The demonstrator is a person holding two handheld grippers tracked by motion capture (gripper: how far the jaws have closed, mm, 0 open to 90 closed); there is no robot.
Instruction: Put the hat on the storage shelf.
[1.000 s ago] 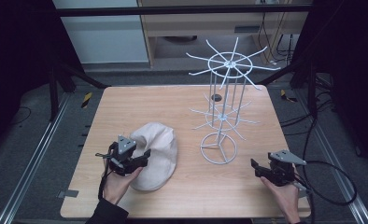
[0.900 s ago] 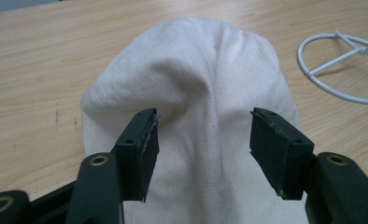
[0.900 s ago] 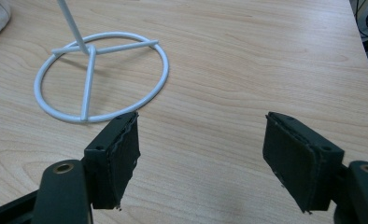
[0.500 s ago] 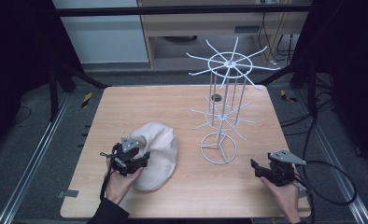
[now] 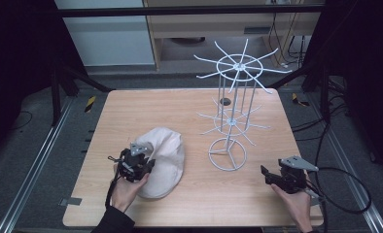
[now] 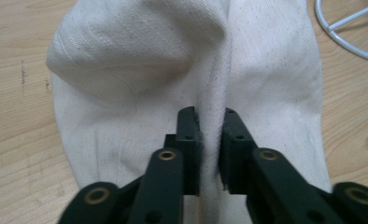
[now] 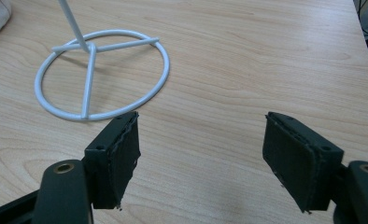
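Beside the white wire stand (image 5: 231, 114), the left gripper (image 6: 211, 122) pinches a seam ridge of the cream cap (image 5: 163, 160) — lifting needs firm closure; the right gripper (image 7: 201, 154) waits, jaws spread.

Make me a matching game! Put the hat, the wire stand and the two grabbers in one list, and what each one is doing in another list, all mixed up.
Things:
1. cream hat
2. white wire stand
3. left gripper
4. right gripper

States:
A. open, nothing between its jaws
B. stands upright on the table
C. lies flat on the table
D. pinches a fold of cloth

Pairs: 1-C, 2-B, 3-D, 4-A
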